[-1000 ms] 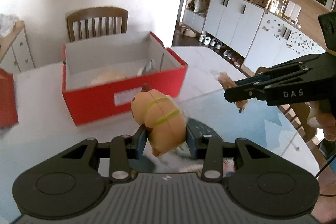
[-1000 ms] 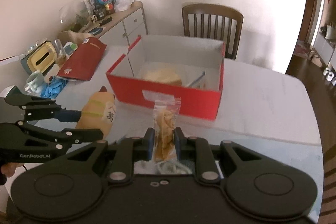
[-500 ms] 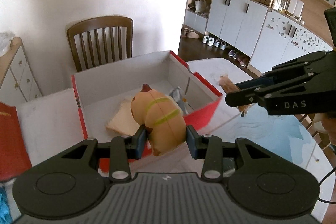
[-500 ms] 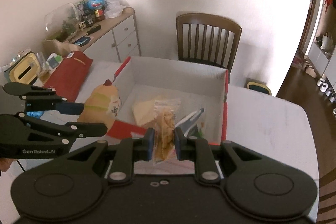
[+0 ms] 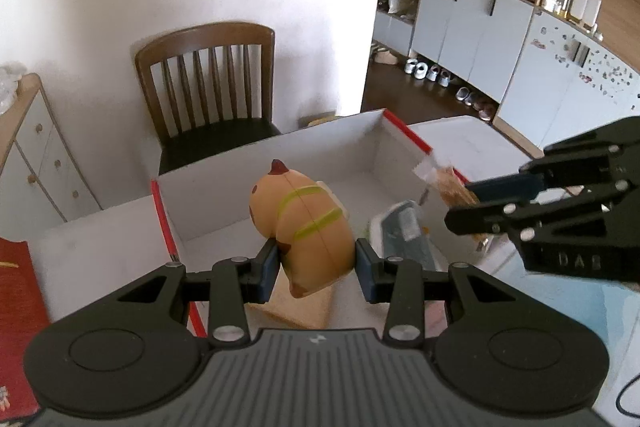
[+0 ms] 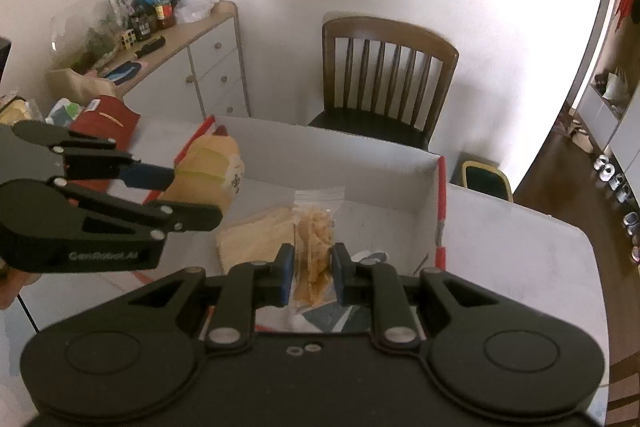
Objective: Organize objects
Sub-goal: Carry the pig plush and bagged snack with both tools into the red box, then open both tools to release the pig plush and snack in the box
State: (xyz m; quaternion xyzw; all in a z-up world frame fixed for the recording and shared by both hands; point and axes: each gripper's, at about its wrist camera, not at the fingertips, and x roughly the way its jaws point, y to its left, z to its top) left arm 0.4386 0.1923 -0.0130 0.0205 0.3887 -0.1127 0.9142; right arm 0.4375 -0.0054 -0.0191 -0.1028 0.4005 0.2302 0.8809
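My left gripper is shut on a tan capybara toy with green stripes, held above the open red box. It also shows in the right wrist view. My right gripper is shut on a clear snack bag, also above the box; the bag shows in the left wrist view. Inside the box lie a flat tan piece and a grey-white packet.
A wooden chair stands behind the white table. A red bag lies at the table's left. A sideboard with clutter is far left. Cabinets line the right wall.
Both grippers have moved forward and up over the box with their loads; the toy and the snack bag now hang above the box's inside instead of in front of it.
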